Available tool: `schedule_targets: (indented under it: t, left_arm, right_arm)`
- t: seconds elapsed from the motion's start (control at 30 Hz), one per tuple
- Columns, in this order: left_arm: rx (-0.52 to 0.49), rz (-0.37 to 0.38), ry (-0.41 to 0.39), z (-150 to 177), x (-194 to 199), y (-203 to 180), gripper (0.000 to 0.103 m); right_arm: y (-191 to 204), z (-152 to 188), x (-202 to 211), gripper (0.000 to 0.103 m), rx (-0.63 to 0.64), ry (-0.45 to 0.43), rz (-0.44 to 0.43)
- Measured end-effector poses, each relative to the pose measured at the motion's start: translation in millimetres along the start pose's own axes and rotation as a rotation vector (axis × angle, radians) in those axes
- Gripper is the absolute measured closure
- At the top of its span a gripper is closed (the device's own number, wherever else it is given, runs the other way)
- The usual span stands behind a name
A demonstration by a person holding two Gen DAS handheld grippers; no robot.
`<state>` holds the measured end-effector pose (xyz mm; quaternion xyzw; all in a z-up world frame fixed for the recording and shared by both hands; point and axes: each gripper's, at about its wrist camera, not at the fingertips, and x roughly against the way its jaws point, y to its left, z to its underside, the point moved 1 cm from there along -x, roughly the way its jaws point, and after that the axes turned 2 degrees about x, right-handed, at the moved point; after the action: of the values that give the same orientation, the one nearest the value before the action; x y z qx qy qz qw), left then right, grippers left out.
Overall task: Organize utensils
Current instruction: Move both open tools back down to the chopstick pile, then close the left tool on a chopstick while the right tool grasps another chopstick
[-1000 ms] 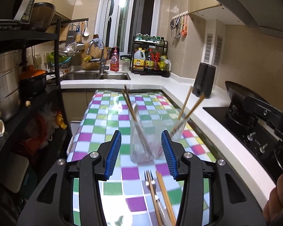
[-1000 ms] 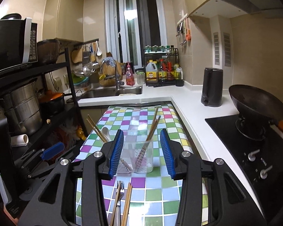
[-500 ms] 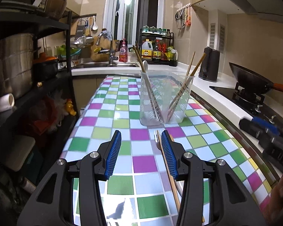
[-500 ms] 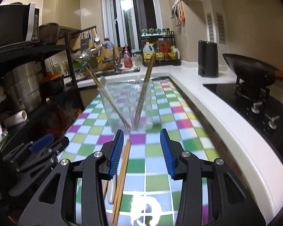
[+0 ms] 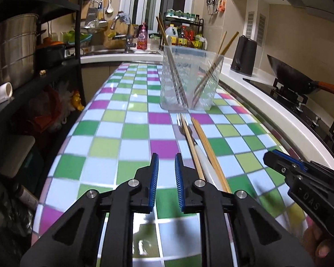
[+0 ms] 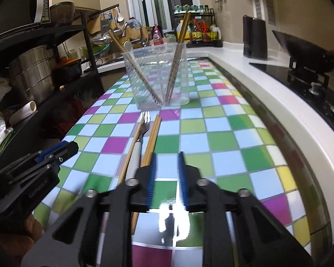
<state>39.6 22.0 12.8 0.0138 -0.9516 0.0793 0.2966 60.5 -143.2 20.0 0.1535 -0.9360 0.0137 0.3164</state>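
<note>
Between the blue pads of the left gripper (image 5: 166, 166) nothing but checked cloth; jaws just narrowed to a slim gap, empty. Right gripper (image 6: 167, 165) same: nearly closed, holding nothing. Fork (image 5: 183, 125), white handle, lies btwn a single chopstick (image 5: 192, 149) and a chopstick pair (image 5: 208, 146) on the tablecloth (image 5: 131, 131), just right of the left jaws, left of the right ones. Beyond, clear plastic cup (image 5: 190, 80) w/ more chopsticks leaning inside. Right gripper body reads "DAS". Vs a sec ago: both grippers lower, cup farther off, utensils alongside.
</note>
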Motion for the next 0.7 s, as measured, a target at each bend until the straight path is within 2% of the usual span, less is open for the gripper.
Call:
schedule_targets:
  t: [0.23,0.47,0.7]
  left_arm:
    - [-0.006,0.04,0.068,20.3,-2.2,-8.0,0.088]
    - [0.023,0.049,0.093,23.2,-5.3,-4.4,0.088]
    - [0.018,0.086,0.111,24.7,-8.3,-9.5,0.088]
  right_arm:
    - [13.1,13.2,-20.1,0.093,-0.003,0.101,-0.067]
    - [18.4,29.1,-38.0,0.09,-0.02,0.196,-0.109]
    - [25.4,32.1,-38.2,0.092,0.035,0.211,-0.072]
